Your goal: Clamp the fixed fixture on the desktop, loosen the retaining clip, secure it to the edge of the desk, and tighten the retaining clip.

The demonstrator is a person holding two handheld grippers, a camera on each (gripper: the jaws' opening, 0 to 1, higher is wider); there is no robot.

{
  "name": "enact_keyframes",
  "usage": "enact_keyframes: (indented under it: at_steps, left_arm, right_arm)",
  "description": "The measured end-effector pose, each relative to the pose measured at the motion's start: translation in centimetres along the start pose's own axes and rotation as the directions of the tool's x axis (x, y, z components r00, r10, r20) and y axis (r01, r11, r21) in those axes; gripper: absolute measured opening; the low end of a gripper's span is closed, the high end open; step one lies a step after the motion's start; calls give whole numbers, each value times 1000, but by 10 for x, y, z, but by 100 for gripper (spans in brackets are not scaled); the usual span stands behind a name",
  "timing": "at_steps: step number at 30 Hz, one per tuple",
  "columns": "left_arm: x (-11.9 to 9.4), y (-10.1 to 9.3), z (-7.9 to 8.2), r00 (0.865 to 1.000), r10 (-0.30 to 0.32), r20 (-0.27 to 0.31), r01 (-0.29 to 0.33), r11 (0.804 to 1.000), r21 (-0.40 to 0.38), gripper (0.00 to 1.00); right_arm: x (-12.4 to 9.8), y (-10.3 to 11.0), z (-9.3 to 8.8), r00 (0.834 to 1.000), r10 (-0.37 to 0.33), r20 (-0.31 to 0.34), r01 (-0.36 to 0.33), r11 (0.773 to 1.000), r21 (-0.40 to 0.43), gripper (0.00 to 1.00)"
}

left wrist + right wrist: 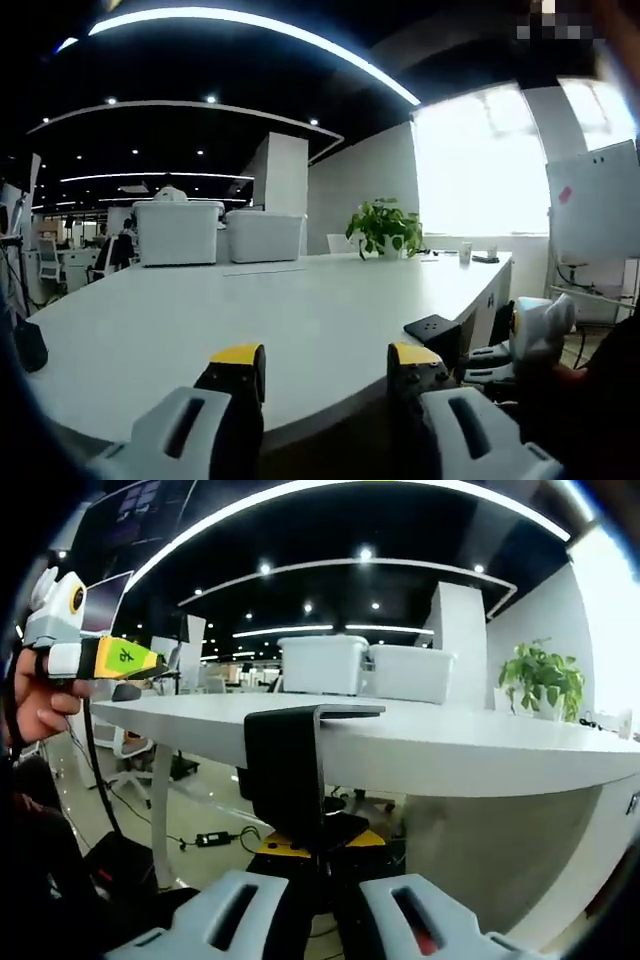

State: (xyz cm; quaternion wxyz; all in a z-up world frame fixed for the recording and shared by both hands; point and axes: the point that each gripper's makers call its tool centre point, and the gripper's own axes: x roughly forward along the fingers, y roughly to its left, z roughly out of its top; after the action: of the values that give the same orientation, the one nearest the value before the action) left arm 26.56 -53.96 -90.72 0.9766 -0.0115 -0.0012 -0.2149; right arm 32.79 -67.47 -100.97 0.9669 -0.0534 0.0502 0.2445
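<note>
In the right gripper view the black clamp fixture (285, 765) hangs on the edge of the white desk (470, 745), its top lip lying over the desktop. My right gripper (315, 845) is shut on the fixture's lower part, yellow tips on either side of it. The left gripper (105, 658) appears at the upper left, held by a hand. In the left gripper view my left gripper (326, 362) stands open over the near desk edge (300, 420) with nothing between its fingers. The fixture's top (433, 328) shows at the right edge, with the right gripper (538, 330) below it.
Two white storage boxes (178, 232) and a potted plant (385, 228) stand at the desk's far side. A whiteboard (592, 200) stands to the right. Cables and a power brick (212, 837) lie on the floor under the desk, with office chairs (130, 755) behind.
</note>
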Motion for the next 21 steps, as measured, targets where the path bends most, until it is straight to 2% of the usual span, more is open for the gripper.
enact_keyframes:
  at_steps: [2,5,8,9,13,15,17,21]
  left_arm:
    - [-1,-5,3,1000,-18,22,18,1000,-8,48]
    - [0,-10,5,998,-47,36,47,999,-6,41]
    - [2,-15,-2,996,-86,11,86,996,9,36]
    - [3,-22,-2,993,-121,10,121,993,14,34]
    - [7,-45,-2,976,-216,40,215,976,20,33]
    - [11,-51,-2,970,-236,53,236,972,10,33]
    - [15,-57,-2,964,-259,65,259,966,1,30]
    - [22,-64,-4,957,-283,59,285,959,-12,30]
  right_arm:
    - [1,-3,-1,1000,-8,-3,8,999,32,3]
    - [3,-3,-2,1000,-5,-1,5,999,31,3]
    - [2,-3,-2,1000,-2,0,2,1000,18,3]
    - [2,-5,-2,1000,-6,1,6,1000,-3,3]
    - [2,-6,-4,1000,-1,-5,2,1000,26,4]
    - [2,-3,-6,1000,29,-10,-28,994,110,4]
    - [3,-2,-7,997,72,8,-72,976,208,4]
    - [4,-7,-7,997,73,-2,-72,986,153,4]
